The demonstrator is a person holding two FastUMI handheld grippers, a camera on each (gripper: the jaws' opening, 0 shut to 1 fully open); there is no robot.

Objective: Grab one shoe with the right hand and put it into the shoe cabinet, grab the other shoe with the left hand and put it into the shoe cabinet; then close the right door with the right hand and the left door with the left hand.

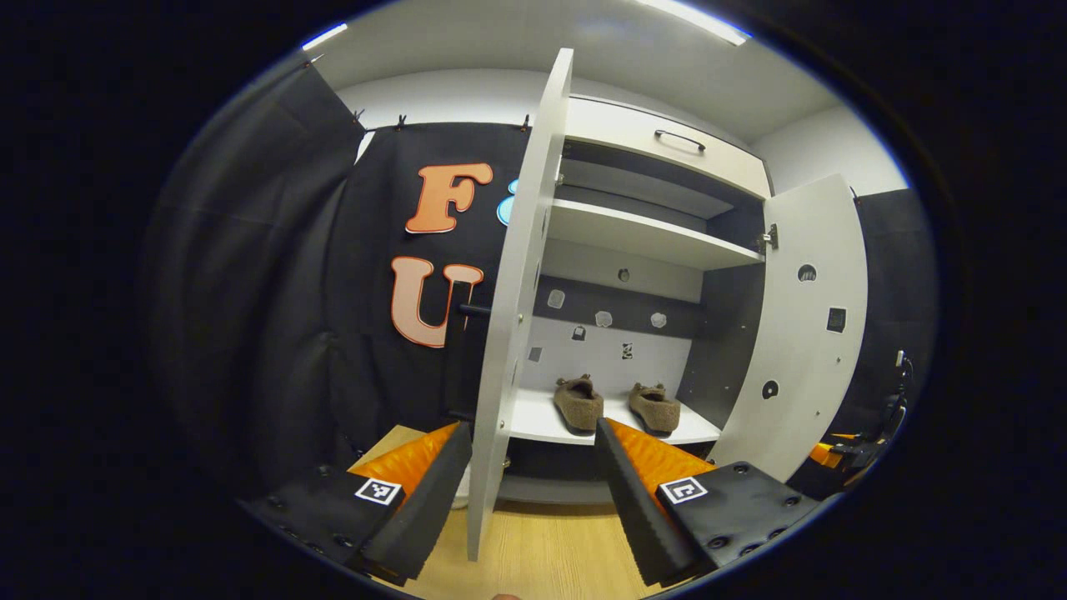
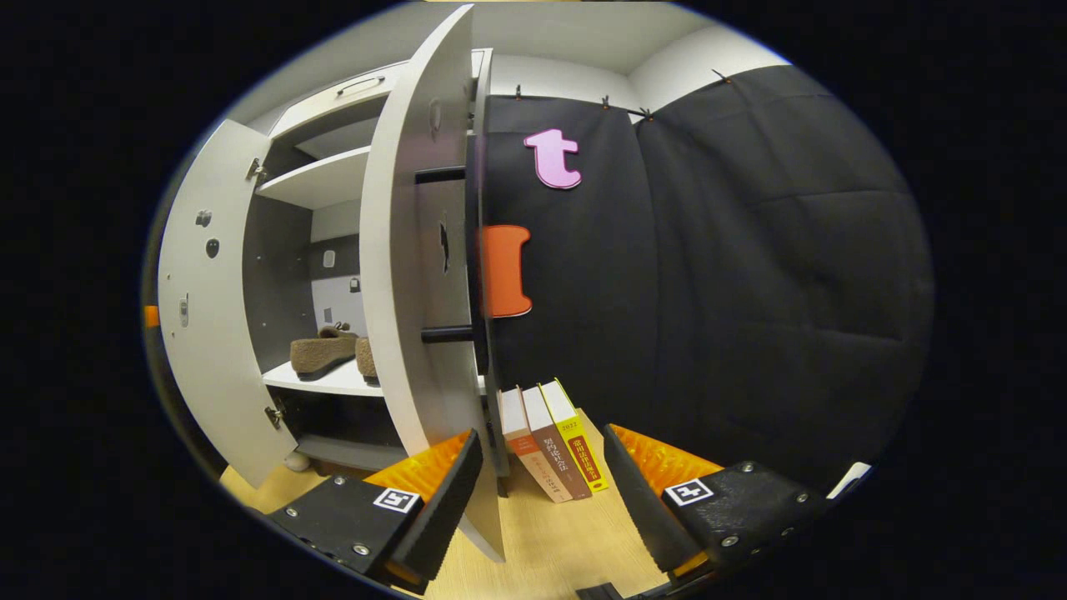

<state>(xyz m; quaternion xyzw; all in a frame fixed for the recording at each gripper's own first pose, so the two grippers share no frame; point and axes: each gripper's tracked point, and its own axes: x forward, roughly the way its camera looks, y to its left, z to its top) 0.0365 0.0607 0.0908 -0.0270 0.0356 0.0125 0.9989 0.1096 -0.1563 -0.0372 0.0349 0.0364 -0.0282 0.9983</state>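
Presently both shoes stand inside the shoe cabinet point(image 1: 658, 242), side by side on its lower shelf point(image 1: 542, 425): the left shoe point(image 1: 578, 402) and the right shoe point(image 1: 655, 407), toes pointing inward, near each other but apart. I judge the two placing steps complete.

Both doors stand open. In the left gripper view, the left door point(image 1: 517, 300) is seen nearly edge-on, and its lower edge lies between the fingers of my left hand-held gripper point(image 1: 533, 492). Those fingers are spread apart and clamp nothing; whether either finger touches the door I cannot tell. The right door point(image 1: 804, 333) is swung wide, well off to the side.

In the right gripper view, my right hand-held gripper point(image 2: 542, 492) has its fingers apart and empty, with the right door's edge just beside one finger. Three books point(image 2: 550, 442) lean against the cabinet's outer side on the desk point(image 2: 567, 542), close ahead of this gripper. The shoes show on the shelf past the door.

Remaining work, in my judgement: close the right door with the right hand, then the left door with the left. The books sit behind the right door's outer face and should not obstruct closing.
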